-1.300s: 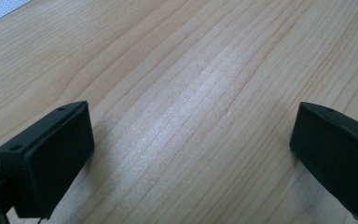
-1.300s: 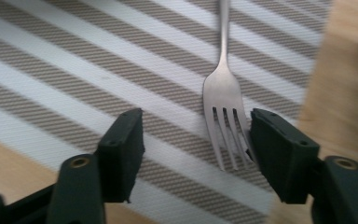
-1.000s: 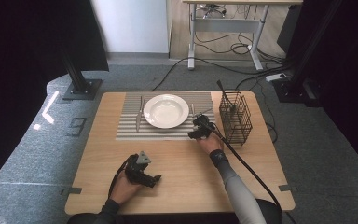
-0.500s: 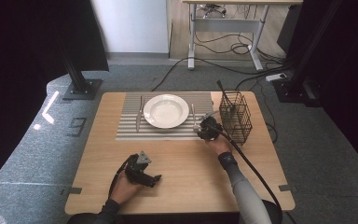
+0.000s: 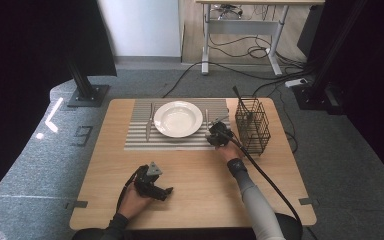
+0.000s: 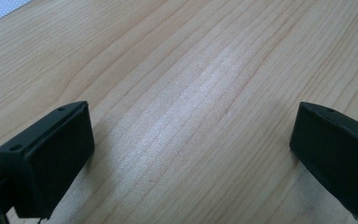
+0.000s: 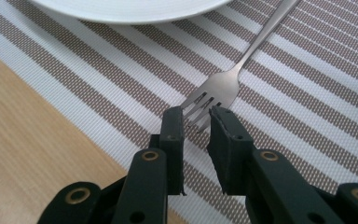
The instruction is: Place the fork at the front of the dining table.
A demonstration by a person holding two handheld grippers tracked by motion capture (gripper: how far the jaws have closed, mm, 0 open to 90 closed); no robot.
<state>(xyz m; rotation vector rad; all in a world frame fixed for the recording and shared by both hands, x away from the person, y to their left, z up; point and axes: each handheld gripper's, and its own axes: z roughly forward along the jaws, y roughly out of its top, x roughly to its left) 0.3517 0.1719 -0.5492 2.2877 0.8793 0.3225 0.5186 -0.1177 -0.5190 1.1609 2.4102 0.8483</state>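
Right fingers [image 7: 196,122] closing on fork [image 7: 223,84] tines, just been narrowing; whether pads are pressing, cannot tell. Fork lying on mat [image 7: 307,107], right of plate [image 5: 178,119]. Left fingers [image 6: 186,154] resting wide apart on desk [image 6: 191,70], near of plate. Step: gripping fork. Next: firm pinch, then lifting.

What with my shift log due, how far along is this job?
Done: plate and knife lie on the striped placemat. In hand: the right gripper has just been closing its jaws and now pinches the fork by its tines; the left gripper waits open. Left: moving the fork, perhaps to the wire basket.
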